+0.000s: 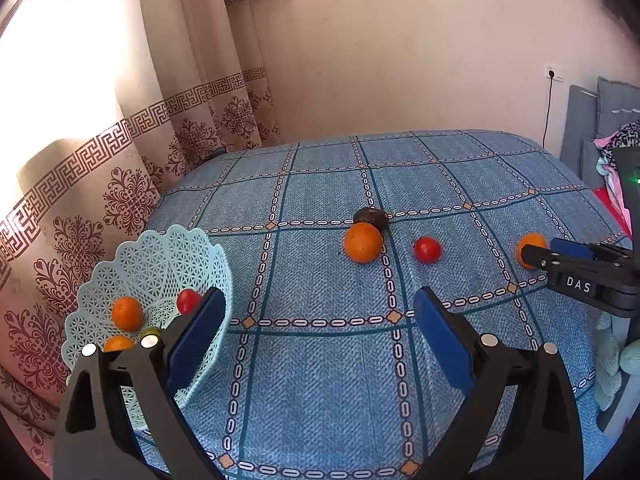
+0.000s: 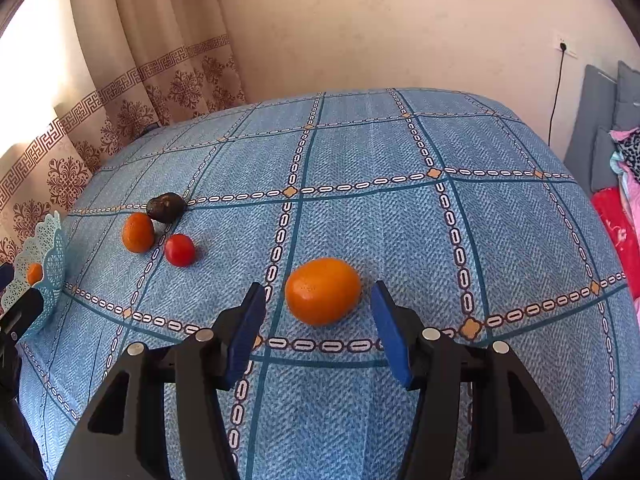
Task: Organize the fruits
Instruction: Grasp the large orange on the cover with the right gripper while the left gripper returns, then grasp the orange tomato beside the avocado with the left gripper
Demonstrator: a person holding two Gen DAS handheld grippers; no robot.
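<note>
Blue-padded fingers of the right hand-held gripper (image 2: 318, 320) stand spread wide on either side of a large round orange (image 2: 322, 291), which rests on the blue checked bedcover (image 2: 400, 220) just ahead of the pads, touching neither. At ten o'clock from that orange, well apart, a small red tomato (image 2: 180, 250) lies near a smaller orange (image 2: 138, 232) and a dark brown wrinkled fruit (image 2: 165, 207) that sit just beside each other. At the nine o'clock edge of the right wrist view, a pale green lattice plastic basket (image 2: 50, 264) stands tilted.

From the left wrist view, the left hand-held gripper (image 1: 320, 316) hangs spread above the bedcover, nothing between its pads. Its left finger overlaps the basket's rim at eight o'clock; whether they touch is unclear. Inside the basket lie two oranges (image 1: 127, 313), a red tomato (image 1: 188, 300) and a small green fruit (image 1: 152, 332), mostly hidden. A patterned beige curtain (image 1: 132, 184) hangs behind at ten o'clock.
</note>
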